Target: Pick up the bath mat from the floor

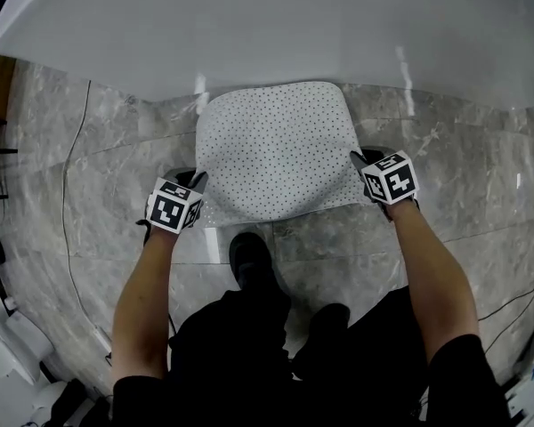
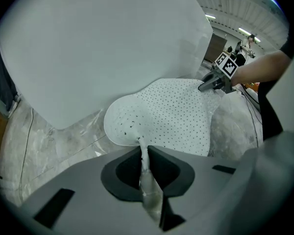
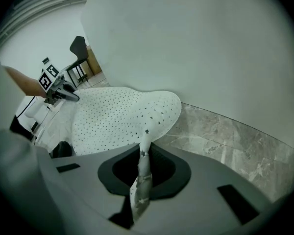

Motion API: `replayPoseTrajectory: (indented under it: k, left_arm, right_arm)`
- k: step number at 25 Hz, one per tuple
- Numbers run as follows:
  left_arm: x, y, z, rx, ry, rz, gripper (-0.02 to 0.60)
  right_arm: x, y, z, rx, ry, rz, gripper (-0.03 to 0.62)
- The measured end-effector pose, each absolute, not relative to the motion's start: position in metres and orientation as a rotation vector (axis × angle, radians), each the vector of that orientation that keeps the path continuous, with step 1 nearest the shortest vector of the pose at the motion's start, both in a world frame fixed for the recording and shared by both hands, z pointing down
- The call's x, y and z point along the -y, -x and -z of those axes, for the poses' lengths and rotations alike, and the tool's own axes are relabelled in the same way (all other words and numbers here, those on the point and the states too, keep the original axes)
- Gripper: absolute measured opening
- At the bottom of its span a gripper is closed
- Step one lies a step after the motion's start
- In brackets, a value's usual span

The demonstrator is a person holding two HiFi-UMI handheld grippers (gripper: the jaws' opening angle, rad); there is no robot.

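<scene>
With left gripper (image 2: 143,154) and right gripper (image 3: 143,166), pinching the bath mat (image 1: 276,149) at its two near corners, jaws pressed tight on folds of cloth. Spread flat between them over the grey marble floor (image 1: 116,176), far edge by the white tub (image 1: 267,25), black shoe (image 1: 249,261) just behind the near edge.

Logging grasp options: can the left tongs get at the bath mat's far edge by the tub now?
Probably not: the left tongs are shut on a near corner of the bath mat, so occupied, though nothing lies across it toward the white tub.
</scene>
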State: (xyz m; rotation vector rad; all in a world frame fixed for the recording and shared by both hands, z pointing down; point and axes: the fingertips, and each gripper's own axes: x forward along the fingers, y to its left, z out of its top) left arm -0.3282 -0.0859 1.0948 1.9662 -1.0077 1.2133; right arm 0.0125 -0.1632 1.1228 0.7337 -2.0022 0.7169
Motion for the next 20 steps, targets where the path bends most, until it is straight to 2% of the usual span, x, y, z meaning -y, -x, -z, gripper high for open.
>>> replayPoseTrajectory:
  k: [10, 20]
  left_arm:
    - [0.054, 0.32, -0.986, 1.063, -1.846, -1.067, 0.04]
    - [0.028, 0.321, -0.857, 1.073, -1.788, -1.055, 0.04]
  right_arm:
    - [0.108, 0.006, -1.008, 1.95, -0.733, -0.714, 0.04]
    - [0.068, 0.012, -0.879, 1.938, -0.731, -0.8, 0.04]
